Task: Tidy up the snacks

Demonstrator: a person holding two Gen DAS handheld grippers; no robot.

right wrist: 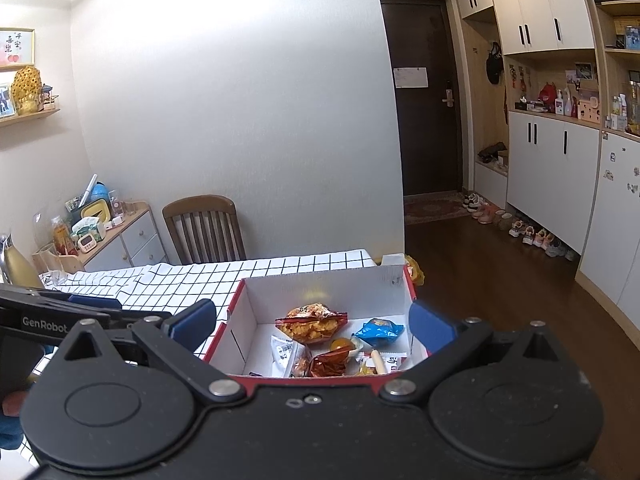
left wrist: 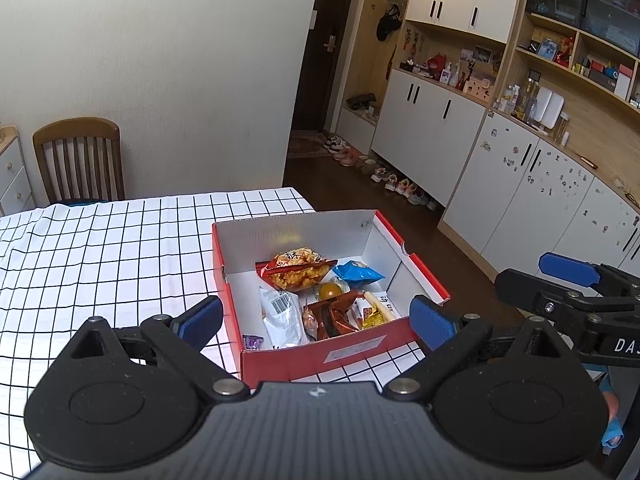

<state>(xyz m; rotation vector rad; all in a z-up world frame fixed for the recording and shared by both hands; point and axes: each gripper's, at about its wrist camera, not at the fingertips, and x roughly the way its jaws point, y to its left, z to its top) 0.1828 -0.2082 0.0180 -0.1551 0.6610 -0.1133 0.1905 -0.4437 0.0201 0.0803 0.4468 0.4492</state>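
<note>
A red cardboard box (left wrist: 352,354) (right wrist: 328,288) with a white inside stands at the near right corner of the checked table. Inside it lie several snacks: an orange bag of puffs (left wrist: 298,269) (right wrist: 312,323), a blue packet (left wrist: 357,273) (right wrist: 378,332), a white packet (left wrist: 280,318), a brown-red wrapper (left wrist: 334,316) (right wrist: 330,364), a round yellow sweet (left wrist: 330,291) and a small purple sweet (left wrist: 252,342). My left gripper (left wrist: 318,322) hovers open in front of the box, holding nothing. My right gripper (right wrist: 314,324) is open over the box's near edge, also holding nothing.
The table (left wrist: 100,248) wears a white cloth with a black grid. A wooden chair (left wrist: 78,160) stands at its far side by the wall. A low drawer unit (right wrist: 120,236) with clutter sits at the left. White cabinets (left wrist: 432,128) and shoes line the floor to the right.
</note>
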